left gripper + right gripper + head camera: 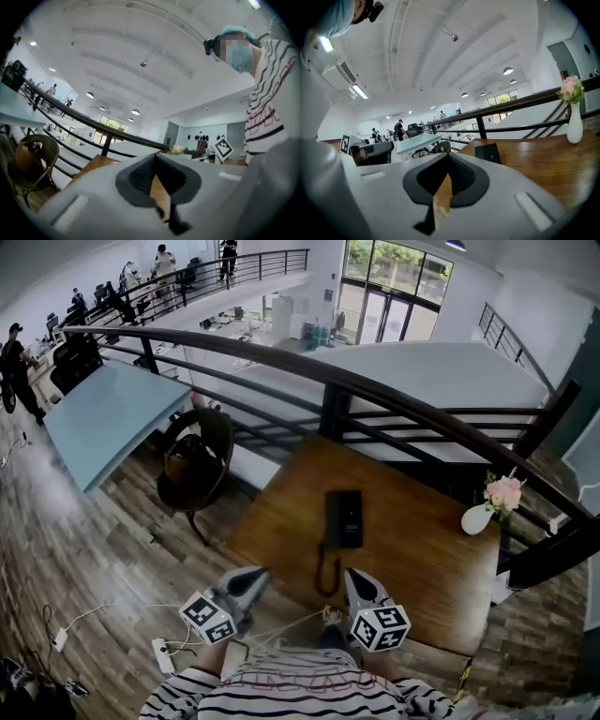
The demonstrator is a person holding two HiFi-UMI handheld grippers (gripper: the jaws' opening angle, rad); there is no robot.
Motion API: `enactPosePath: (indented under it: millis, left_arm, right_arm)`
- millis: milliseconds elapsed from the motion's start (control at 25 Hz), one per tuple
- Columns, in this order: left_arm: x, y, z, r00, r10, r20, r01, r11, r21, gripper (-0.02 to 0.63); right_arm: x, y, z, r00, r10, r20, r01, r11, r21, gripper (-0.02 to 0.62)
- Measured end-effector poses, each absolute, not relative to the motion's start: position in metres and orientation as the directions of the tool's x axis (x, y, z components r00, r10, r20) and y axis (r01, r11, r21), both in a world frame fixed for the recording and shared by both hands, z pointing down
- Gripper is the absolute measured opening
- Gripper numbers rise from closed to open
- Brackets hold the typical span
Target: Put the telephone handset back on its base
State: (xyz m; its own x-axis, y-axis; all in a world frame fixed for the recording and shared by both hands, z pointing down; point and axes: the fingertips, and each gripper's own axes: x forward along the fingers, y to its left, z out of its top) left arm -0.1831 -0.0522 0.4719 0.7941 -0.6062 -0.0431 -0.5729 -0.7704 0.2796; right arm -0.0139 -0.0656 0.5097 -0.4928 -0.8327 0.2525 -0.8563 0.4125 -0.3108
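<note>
The black corded telephone [344,518] is sitting in the middle of the brown wooden bench [431,568], handset and base showing as one dark block, its cord trailing toward the near edge. The left gripper [253,576] and right gripper [355,575] are hovering at that edge, either side of the cord, fingers pressed fully together and holding nothing. A white vase of pink flowers [478,517] is standing far right.
</note>
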Motion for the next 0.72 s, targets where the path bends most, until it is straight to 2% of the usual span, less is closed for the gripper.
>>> enactPosePath:
  millis: [720]
  left_arm:
    - [-0.203,-0.028,0.481,0.783,-0.622,-0.021,-0.593,-0.756,0.278,0.002]
  right_arm:
    - [-0.046,-0.053,0.52,-0.513,-0.802,0.305,-0.854,0.44,-0.279,0.002]
